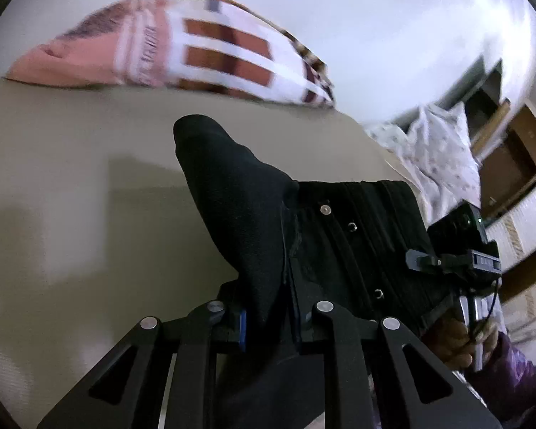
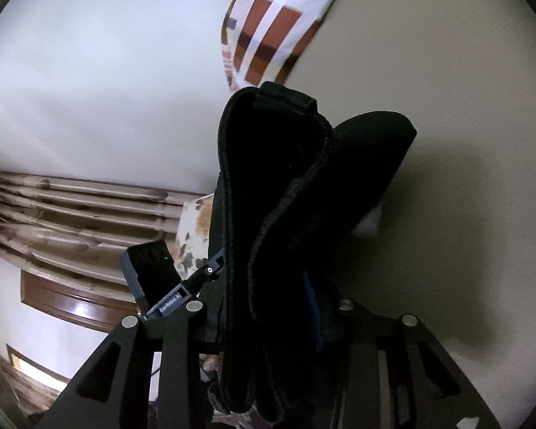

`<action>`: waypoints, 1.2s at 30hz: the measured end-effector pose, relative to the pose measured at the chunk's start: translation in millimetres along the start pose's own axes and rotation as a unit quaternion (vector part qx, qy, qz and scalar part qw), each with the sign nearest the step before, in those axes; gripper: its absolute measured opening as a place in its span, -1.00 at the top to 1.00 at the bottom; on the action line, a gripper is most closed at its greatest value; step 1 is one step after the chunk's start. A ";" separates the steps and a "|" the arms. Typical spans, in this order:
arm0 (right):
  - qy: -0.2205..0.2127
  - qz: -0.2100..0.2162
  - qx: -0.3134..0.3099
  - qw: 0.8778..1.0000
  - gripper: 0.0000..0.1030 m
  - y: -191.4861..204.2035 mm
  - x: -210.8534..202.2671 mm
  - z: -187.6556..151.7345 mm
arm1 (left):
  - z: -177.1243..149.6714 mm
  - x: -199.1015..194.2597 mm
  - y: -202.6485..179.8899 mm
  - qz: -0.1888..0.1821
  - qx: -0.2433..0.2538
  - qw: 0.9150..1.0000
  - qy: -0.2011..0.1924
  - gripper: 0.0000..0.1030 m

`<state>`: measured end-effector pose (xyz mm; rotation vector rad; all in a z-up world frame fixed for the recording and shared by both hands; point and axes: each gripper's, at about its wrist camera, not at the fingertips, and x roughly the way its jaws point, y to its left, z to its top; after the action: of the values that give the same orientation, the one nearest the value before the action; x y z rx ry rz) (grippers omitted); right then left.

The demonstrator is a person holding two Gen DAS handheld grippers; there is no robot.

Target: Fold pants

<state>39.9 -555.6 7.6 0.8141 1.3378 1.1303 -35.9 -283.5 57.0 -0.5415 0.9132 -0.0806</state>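
Note:
The black pants [image 1: 253, 214] hang lifted above the beige bed surface [image 1: 71, 164]. My left gripper [image 1: 269, 318] is shut on a bunched fold of the pants, with the waistband and its snaps [image 1: 353, 227] stretching right toward the other gripper's body [image 1: 461, 246]. In the right wrist view my right gripper [image 2: 286, 307] is shut on the pants' thick waistband edge [image 2: 278, 186], which rises in folded layers and hides the fingertips. The left gripper's body [image 2: 153, 271] shows at left.
A plaid orange, brown and white blanket [image 1: 203, 46] lies at the far side of the bed, also in the right wrist view [image 2: 268, 32]. A white patterned pillow [image 1: 436, 150] is at right, wooden furniture [image 1: 511, 171] beyond. Curtains [image 2: 64, 214] hang at left.

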 end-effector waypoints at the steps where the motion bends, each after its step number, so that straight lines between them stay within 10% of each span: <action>1: 0.005 0.005 -0.001 1.000 0.34 4.6 14.9 6.1 | 3.2 -5.9 7.4 0.007 -0.003 1.000 -0.006 0.65; 22: 0.056 0.063 -0.021 0.996 0.34 60.0 262.6 128.8 | 101.3 -71.7 174.4 0.171 -0.009 0.979 -0.108 0.65; 30: 0.059 0.028 -0.028 0.997 0.35 32.6 286.2 139.1 | 98.1 -46.0 212.8 0.203 -0.011 0.974 -0.096 0.65; 36: 0.045 -0.077 -0.111 0.990 0.36 37.5 281.4 132.7 | 90.5 -36.4 221.1 0.231 -0.014 0.967 -0.109 0.51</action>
<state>132.8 -258.8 -30.9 0.4949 1.2965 1.1797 -23.7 -44.7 22.0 -0.3423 0.8058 0.4082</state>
